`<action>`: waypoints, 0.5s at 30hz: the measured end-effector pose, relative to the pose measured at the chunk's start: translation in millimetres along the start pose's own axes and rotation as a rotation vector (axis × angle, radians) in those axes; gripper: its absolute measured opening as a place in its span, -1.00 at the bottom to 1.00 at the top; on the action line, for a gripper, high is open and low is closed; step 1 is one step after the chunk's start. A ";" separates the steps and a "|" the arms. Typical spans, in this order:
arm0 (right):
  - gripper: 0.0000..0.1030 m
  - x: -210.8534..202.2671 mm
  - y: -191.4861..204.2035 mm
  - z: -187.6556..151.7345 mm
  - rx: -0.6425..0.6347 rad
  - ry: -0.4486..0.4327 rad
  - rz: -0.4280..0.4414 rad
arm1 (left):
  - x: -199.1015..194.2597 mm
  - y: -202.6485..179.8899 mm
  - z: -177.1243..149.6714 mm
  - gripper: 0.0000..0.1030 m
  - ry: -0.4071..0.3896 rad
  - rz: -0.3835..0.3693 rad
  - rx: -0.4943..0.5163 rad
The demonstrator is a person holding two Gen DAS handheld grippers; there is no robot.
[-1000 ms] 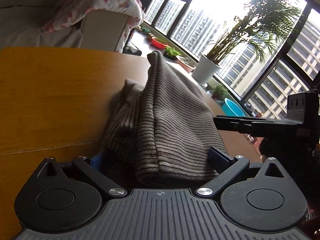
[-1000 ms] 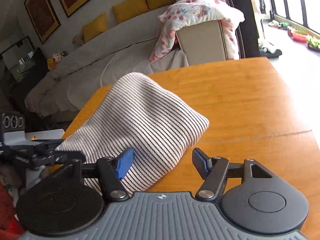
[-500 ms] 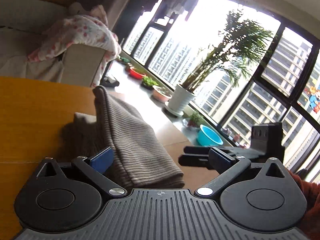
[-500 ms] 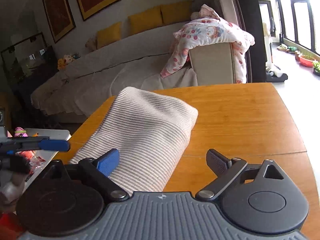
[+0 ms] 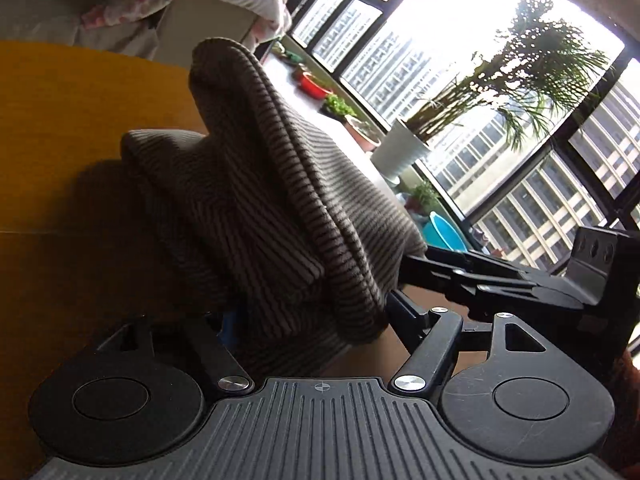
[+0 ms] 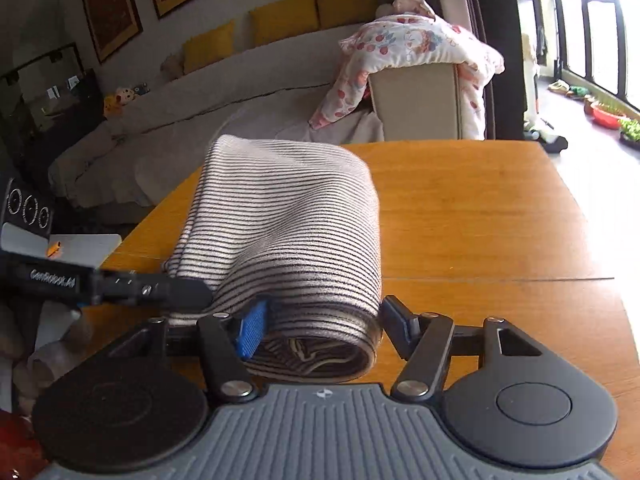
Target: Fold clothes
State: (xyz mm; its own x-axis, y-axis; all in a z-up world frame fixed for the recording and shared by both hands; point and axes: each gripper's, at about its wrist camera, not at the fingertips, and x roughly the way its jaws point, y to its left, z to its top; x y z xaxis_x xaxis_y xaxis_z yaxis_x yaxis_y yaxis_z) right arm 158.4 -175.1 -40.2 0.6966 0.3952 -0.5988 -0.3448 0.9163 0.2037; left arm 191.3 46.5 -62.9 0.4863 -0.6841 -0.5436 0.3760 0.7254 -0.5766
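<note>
A folded striped grey-and-white garment (image 6: 288,232) lies on the wooden table (image 6: 480,220). In the right wrist view its rolled near end sits between my right gripper's (image 6: 324,324) wide-spread fingers; the jaws stand open around it. In the left wrist view the same garment (image 5: 280,200) bulges up, and its near edge lies between my left gripper's (image 5: 312,320) open fingers. The left blue pad is mostly hidden by cloth. The other gripper's fingers (image 5: 480,280) reach in from the right beside the cloth.
A sofa (image 6: 200,112) with yellow cushions and a floral quilt (image 6: 416,52) stands beyond the table's far edge. Large windows with a potted palm (image 5: 404,152), small plant pots and a blue basin (image 5: 444,232) lie to the right.
Both grippers have moved in close to the garment's near end, which now lies between each pair of open fingers. The garment looks more bunched and raised.
</note>
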 end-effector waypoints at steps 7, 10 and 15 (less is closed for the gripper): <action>0.42 -34.4 -2.4 10.3 -0.090 -0.146 -0.138 | -37.0 -14.3 -6.0 0.79 -0.129 0.036 0.020; 0.42 -39.9 28.5 3.2 -0.262 -0.220 -0.150 | -63.8 -12.0 -2.5 0.78 -0.276 0.252 0.032; 0.32 -8.5 93.8 -16.9 -0.475 -0.238 -0.111 | -81.0 -8.5 -0.5 0.77 -0.351 0.390 0.007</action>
State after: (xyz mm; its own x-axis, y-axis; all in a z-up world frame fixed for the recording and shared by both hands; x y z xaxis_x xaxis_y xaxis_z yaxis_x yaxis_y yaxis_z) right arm 109.4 -93.6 -29.1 0.8491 0.3521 -0.3937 -0.4693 0.8450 -0.2564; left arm 148.3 95.7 -14.3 0.8257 -0.2974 -0.4793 0.1192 0.9225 -0.3671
